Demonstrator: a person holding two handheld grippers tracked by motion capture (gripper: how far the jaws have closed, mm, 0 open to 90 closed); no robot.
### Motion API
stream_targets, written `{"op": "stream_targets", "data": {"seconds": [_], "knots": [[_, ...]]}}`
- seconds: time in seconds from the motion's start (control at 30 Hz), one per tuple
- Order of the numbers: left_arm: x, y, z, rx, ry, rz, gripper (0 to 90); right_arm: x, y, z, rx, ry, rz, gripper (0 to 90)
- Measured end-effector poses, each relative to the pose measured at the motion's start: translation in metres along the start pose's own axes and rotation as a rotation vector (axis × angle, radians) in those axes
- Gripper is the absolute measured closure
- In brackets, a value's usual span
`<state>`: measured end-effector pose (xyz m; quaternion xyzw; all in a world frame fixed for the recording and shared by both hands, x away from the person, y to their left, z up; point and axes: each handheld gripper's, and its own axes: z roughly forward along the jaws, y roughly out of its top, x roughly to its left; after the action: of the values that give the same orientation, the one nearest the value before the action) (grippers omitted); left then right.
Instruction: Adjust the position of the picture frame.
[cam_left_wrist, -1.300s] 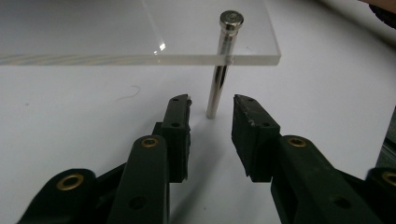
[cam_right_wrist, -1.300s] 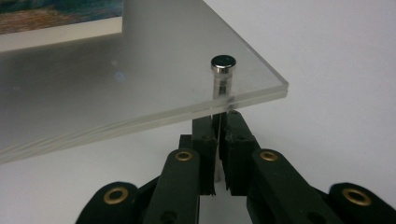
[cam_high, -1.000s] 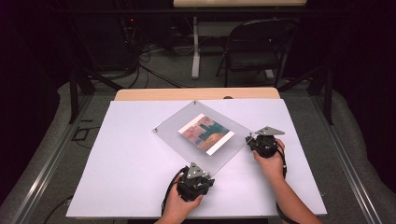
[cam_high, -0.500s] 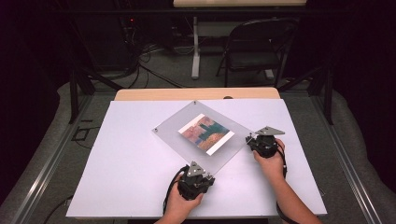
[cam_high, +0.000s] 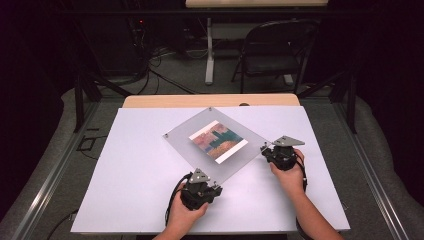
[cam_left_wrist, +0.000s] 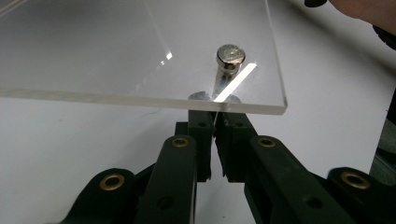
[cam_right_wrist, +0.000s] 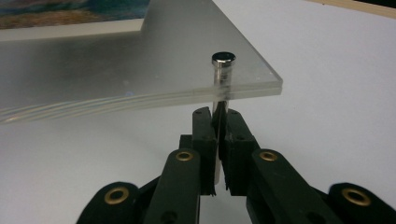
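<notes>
On the left, my left gripper (cam_high: 201, 186) has its fingers (cam_left_wrist: 201, 135) clenched on the lower part of a small silver metal standoff post (cam_left_wrist: 229, 60) at the near corner of the clear square acrylic picture frame (cam_high: 215, 145). They have just been closing, and the post's foot sits between them under the frame's edge, its round cap just beyond and above them. The frame holds a colourful print (cam_high: 218, 140) between its sheets and lies on the white counter (cam_high: 125, 180), stretching away from these fingers towards the middle.

On the right, my right gripper (cam_high: 280, 152) has its fingers (cam_right_wrist: 208, 140) clamped on the shiny post (cam_right_wrist: 223, 70) at the frame's right corner, the shaft running straight up from between them through the stacked sheets.

I think the risk is in the grips: both posts are thin, smooth and round, so a twist or uneven lift could let one slip out. Then that corner would drop onto the counter, and the sheets could part, freeing the print. Pulling the two hands apart could also strain the corner holes.
</notes>
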<state>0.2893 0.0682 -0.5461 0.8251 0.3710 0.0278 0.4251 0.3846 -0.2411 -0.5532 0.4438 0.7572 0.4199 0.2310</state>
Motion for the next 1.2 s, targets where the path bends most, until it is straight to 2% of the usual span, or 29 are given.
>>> {"op": "stream_targets", "data": {"seconds": [0.07, 0.1, 0.17, 0.2, 0.33, 0.4, 0.47, 0.53, 0.57, 0.6, 0.63, 0.8, 0.87, 0.93, 1.0, 1.03, 1.1, 1.2], "knots": [[0.009, 0.003, -0.007, 0.005, 0.017, -0.010, 85.0, 0.002, 0.001, -0.003, -0.004, 0.009, -0.001, 85.3], [0.009, 0.003, -0.007, 0.005, 0.017, -0.010, 85.0, 0.002, 0.001, -0.003, -0.004, 0.009, -0.001, 85.3], [0.022, 0.006, -0.016, -0.007, 0.030, -0.048, 85.0, 0.007, 0.003, -0.007, -0.015, 0.024, 0.011, 85.3], [0.022, 0.006, -0.016, -0.007, 0.030, -0.048, 85.0, 0.007, 0.003, -0.007, -0.015, 0.024, 0.011, 85.3], [0.043, 0.009, -0.028, -0.032, 0.068, -0.086, 85.1, 0.016, 0.005, -0.012, -0.030, 0.060, 0.012, 85.1], [0.056, 0.010, -0.034, -0.037, 0.086, -0.095, 85.0, 0.022, 0.006, -0.013, -0.028, 0.080, 0.016, 84.8], [0.064, 0.010, -0.038, -0.051, 0.092, -0.101, 84.9, 0.028, 0.006, -0.013, -0.021, 0.091, 0.004, 84.1], [0.069, 0.010, -0.041, -0.057, 0.118, -0.103, 84.9, 0.033, 0.005, -0.012, -0.015, 0.106, 0.009, 83.9], [0.076, 0.009, -0.042, -0.069, 0.128, -0.122, 84.8, 0.037, 0.004, -0.012, -0.006, 0.120, 0.011, 83.8], [0.076, 0.009, -0.042, -0.069, 0.128, -0.122, 84.4, 0.040, 0.004, -0.011, -0.001, 0.122, 0.015, 83.7], [0.083, 0.006, -0.042, -0.067, 0.126, -0.152, 84.0, 0.043, 0.003, -0.010, 0.001, 0.119, 0.013, 83.7], [0.085, 0.001, -0.037, -0.043, 0.136, -0.149, 83.9, 0.049, 0.000, -0.007, 0.039, 0.108, -0.003, 84.2], [0.085, 0.002, -0.036, -0.043, 0.134, -0.144, 84.1, 0.045, 0.001, -0.007, 0.015, 0.120, 0.024, 85.3], [0.086, 0.002, -0.034, -0.041, 0.130, -0.148, 84.3, 0.045, 0.003, -0.009, -0.004, 0.118, 0.017, 85.4], [0.087, 0.001, -0.032, -0.035, 0.136, -0.162, 84.8, 0.048, 0.010, -0.015, -0.048, 0.110, -0.030, 85.5], [0.090, 0.000, -0.033, -0.039, 0.141, -0.176, 84.9, 0.052, 0.013, -0.017, -0.054, 0.106, -0.055, 85.5], [0.094, 0.000, -0.036, -0.049, 0.156, -0.189, 84.8, 0.055, 0.012, -0.017, -0.042, 0.117, -0.060, 85.4], [0.097, 0.000, -0.038, -0.060, 0.155, -0.195, 84.4, 0.058, 0.009, -0.018, -0.020, 0.140, -0.053, 85.1]]}}
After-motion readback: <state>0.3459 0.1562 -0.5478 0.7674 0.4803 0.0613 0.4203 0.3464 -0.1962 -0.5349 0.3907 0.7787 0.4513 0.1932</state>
